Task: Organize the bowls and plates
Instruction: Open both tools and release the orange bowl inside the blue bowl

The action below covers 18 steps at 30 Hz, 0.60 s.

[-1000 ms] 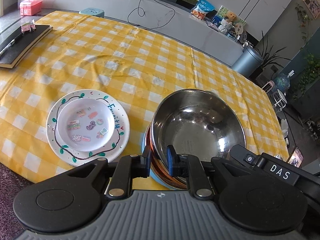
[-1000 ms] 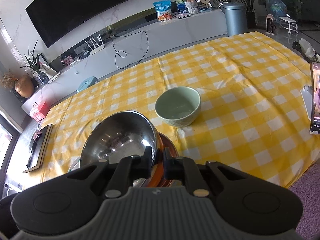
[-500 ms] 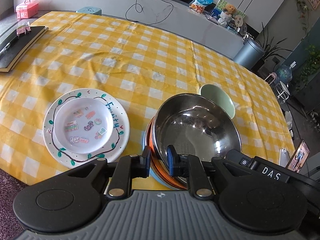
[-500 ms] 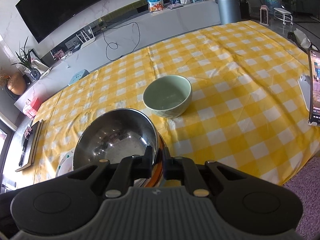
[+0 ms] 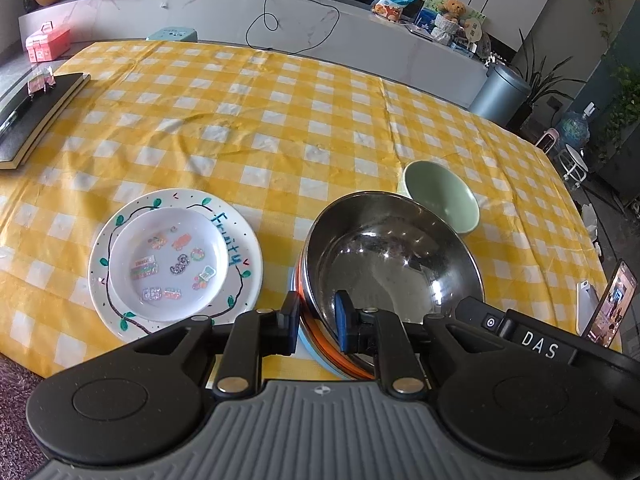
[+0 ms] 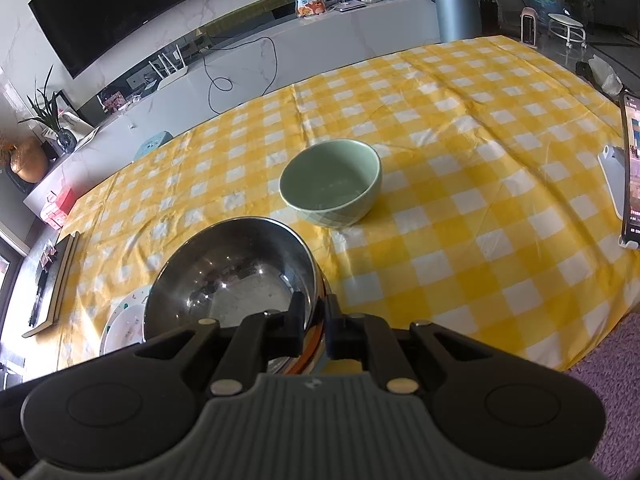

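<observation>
A steel bowl [image 5: 394, 264] sits nested in an orange bowl [image 5: 320, 340] and a pale blue one [image 5: 310, 350]. My left gripper [image 5: 318, 316] is shut on the near left rim of this stack, one finger inside the steel bowl and one outside. My right gripper [image 6: 315, 320] is shut on the steel bowl's [image 6: 236, 268] near right rim. A green bowl [image 5: 440, 200] [image 6: 332, 182] stands empty just beyond the stack. To the left lies a white painted plate [image 5: 120, 304] [image 6: 120, 324] with a small white dish [image 5: 172, 268] on it.
A black book [image 5: 36, 116] lies at the table's far left. A phone on a stand [image 5: 608, 304] [image 6: 632, 168] is at the right edge. The yellow checked tablecloth [image 5: 280, 120] ends close below the stack, with purple carpet [image 6: 616, 392] beyond.
Both grips on the bowls hold as before. The views have tilted slightly, and the green bowl has come into the left wrist view beyond the steel bowl.
</observation>
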### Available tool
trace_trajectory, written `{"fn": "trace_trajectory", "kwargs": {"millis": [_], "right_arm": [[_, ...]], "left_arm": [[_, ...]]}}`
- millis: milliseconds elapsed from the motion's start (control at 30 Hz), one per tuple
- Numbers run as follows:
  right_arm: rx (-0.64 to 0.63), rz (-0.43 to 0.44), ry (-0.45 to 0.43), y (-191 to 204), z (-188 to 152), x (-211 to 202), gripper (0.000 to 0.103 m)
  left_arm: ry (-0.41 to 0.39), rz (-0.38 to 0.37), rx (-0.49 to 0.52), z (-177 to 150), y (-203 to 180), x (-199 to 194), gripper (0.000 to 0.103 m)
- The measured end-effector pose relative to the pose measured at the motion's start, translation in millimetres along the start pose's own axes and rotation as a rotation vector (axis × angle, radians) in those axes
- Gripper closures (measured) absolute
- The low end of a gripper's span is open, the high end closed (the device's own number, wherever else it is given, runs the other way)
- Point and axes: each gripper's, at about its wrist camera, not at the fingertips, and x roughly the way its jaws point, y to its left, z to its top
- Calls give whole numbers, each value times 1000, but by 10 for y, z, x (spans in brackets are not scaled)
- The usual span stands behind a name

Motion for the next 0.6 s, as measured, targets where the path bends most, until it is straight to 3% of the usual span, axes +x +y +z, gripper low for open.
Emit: {"fn": "trace_trajectory", "kwargs": {"millis": [167,233,300,600], "right_arm": [[15,15,-24,-25,12,-53,86],[23,31,-37,-36,21,-84,70],[23,37,-49,-31,30,-114,68],[-14,18,-139,-6,128,-249,53]], "left_arm": [[-12,-16,10,7,1,-50,70],[-26,-15,23,16,-16,-93,61],[-52,-17,36,29,-33,-150,55],[-123,-35,53,196,-85,-241,49]]}}
